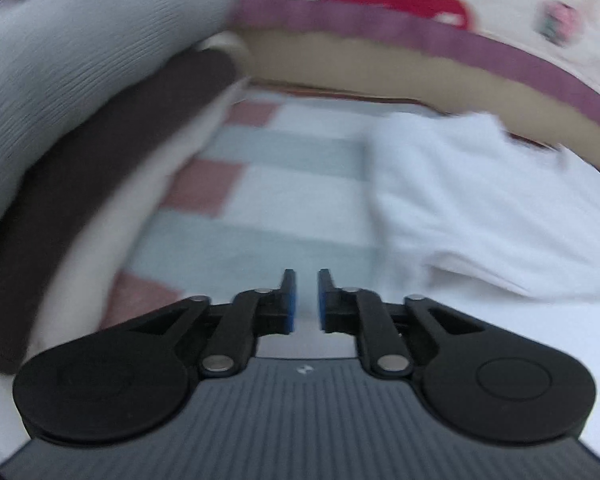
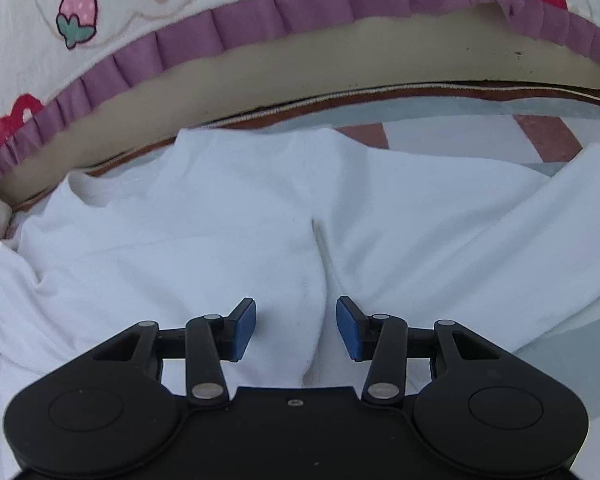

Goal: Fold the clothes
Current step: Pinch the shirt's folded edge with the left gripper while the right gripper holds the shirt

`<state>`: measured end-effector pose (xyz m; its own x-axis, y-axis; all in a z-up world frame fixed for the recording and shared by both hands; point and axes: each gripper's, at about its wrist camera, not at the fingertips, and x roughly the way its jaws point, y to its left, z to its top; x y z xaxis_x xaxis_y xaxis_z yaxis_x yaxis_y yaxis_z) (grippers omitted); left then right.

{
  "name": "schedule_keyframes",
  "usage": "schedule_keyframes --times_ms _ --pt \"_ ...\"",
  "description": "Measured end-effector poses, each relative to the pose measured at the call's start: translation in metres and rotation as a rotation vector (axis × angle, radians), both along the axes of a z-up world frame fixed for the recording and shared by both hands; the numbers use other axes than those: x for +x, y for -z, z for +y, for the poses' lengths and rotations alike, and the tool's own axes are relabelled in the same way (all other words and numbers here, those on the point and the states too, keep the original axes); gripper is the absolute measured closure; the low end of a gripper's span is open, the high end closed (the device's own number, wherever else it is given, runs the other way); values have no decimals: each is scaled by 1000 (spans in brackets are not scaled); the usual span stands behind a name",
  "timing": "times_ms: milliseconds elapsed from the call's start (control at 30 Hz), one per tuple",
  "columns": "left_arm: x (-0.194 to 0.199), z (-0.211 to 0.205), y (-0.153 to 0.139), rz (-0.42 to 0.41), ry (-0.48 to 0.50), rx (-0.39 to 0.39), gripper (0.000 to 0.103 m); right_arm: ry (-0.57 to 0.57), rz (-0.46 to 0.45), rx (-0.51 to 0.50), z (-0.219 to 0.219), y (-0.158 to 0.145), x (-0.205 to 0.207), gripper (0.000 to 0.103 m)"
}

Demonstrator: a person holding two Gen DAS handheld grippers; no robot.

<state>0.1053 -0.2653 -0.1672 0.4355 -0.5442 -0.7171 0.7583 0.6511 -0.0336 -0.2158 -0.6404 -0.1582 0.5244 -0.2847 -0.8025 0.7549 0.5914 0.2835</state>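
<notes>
Checked mat [image 2: 439,130] under white shirt [image 2: 180,240]; right gripper [image 2: 296,326] fingers apart

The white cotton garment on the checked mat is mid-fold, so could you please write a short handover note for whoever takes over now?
Left gripper: open narrowly, empty, above the pink, grey and white checked mat.
Right gripper: open, straddling a raised crease in the white cotton garment, not gripping.
Garment lies spread below the purple frilled blanket edge, one long part angled out.
Folding largely remains.
</notes>
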Motion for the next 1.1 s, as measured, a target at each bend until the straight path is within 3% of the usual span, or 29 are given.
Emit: schedule_keyframes --times_ms 33,167,267,300,367,467,567,633,700,733,800,933,1033,1100 --pt "-7 -5 0 -4 42 -4 68 3 -7 1 -1 0 1 52" --pt "-22 -23 2 42 141 -27 62 -7 -13 -11 -6 2 9 52" --pt "-42 -49 11 -111 188 101 61 -29 -3 -46 -8 3 18 51" --pt "-45 -54 14 -163 180 129 64 -37 3 -60 -7 3 22 51" --pt "-42 -56 15 -179 132 124 95 -50 16 -87 -6 3 28 49" --pt "-19 -44 12 -74 29 57 97 -69 28 -126 -2 4 33 47" --pt "1 -23 17 109 -112 -76 96 -96 41 -174 4 6 36 45" --pt "-1 -25 17 108 -130 -80 96 -104 45 -211 9 7 36 46" --pt "-3 -26 17 99 -140 -77 96 -119 61 -290 18 6 37 67" --pt "-3 -26 18 98 -144 -76 96 -137 96 -351 25 4 40 100" --pt "-5 -26 16 85 -142 -65 96 -166 158 -461 36 -3 45 98" --pt "-8 -26 16 64 -140 -50 95 -124 115 -616 53 -37 38 98" --pt "-7 -26 16 58 -141 -46 92 -130 152 -693 63 -42 34 98" --pt "-8 -28 15 51 -119 -18 91 -144 192 -660 57 -28 36 98"
